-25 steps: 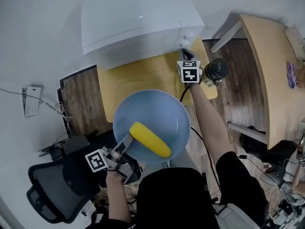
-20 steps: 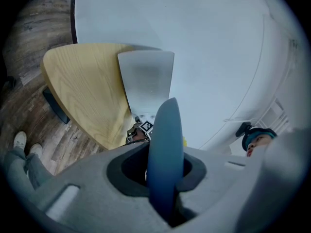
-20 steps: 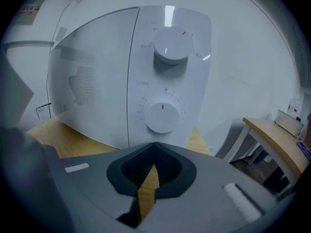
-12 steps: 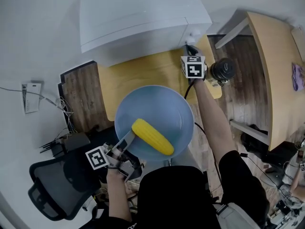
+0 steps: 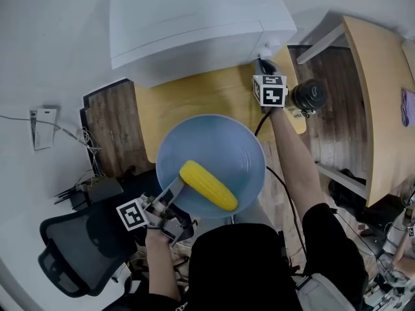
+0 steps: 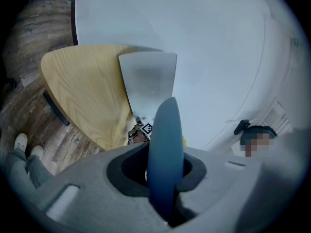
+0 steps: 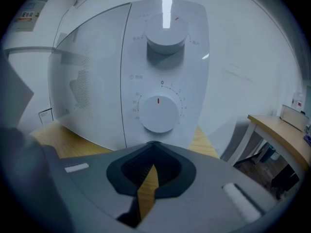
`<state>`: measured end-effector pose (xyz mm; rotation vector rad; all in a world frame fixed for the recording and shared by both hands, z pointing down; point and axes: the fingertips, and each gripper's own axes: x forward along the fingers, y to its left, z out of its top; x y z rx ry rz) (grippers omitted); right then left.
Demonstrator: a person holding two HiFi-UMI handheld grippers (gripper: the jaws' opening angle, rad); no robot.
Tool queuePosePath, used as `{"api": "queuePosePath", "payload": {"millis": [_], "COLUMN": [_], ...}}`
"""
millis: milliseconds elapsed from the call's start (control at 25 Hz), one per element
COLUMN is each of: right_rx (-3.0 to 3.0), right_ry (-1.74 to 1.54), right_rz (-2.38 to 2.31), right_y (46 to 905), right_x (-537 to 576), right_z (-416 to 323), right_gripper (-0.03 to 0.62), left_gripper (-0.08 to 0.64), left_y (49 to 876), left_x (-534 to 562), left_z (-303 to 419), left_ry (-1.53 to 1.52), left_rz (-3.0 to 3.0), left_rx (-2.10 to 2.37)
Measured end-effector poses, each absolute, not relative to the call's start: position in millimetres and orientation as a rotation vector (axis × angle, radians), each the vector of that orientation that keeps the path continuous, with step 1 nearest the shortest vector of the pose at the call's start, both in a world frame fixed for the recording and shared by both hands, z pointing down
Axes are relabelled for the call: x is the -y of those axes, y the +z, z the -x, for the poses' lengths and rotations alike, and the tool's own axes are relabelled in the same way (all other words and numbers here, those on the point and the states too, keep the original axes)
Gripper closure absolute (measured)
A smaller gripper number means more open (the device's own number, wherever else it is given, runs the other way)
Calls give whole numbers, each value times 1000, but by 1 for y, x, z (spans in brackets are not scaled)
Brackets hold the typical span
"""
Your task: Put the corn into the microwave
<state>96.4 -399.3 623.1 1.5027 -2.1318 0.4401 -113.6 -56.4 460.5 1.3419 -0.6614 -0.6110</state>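
Note:
A yellow corn cob [image 5: 207, 186] lies in a wide blue bowl [image 5: 220, 148]. My left gripper [image 5: 170, 196] is shut on the bowl's near left rim and holds it over the front of the wooden table [image 5: 194, 99]. In the left gripper view the blue rim [image 6: 165, 144] stands edge-on between the jaws of the left gripper [image 6: 164, 178]. The white microwave [image 5: 188, 24] stands at the back of the table with its door closed. My right gripper [image 5: 261, 65] is shut and empty at the microwave's front right corner. In the right gripper view the right gripper [image 7: 148, 188] faces the lower knob [image 7: 157, 113].
A black office chair [image 5: 71, 258] and a tangle of cables [image 5: 91, 186] lie at the lower left. A second wooden desk [image 5: 382, 96] stands to the right. An upper knob [image 7: 166, 35] sits above the lower one, and the perforated door [image 7: 87, 81] is to their left.
Only the head view has shifted slightly. Both grippers, the bowl and the corn keep their places.

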Motion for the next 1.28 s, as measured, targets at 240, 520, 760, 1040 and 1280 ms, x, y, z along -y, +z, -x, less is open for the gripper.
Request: {"api": "queuePosePath", "payload": {"millis": [240,520,760,1040,1280], "right_rx": [2121,2161,2191,2205,2189], "right_ry": [365,368,468,595,622], "right_rz": [-1518,-1538,-1552,-1636,-1642], "right_y": [625,626,628,631,631], "right_x": [401,404,406,410,410], "right_z": [-99,-98,-98,-100,-101], "right_gripper": [588,589,589,591,593], "left_gripper": [492,491,492,491,491], "left_y": [464,470,471,475,475], "left_x": [56,57,55,47,42], "left_z": [114,120,121,119,115], "left_ry": [-611,-620,-631,-619,-621], "left_rz": [-1338,-1324,-1316,-1310,-1310], "left_rx": [668,685,692,708,713]}}
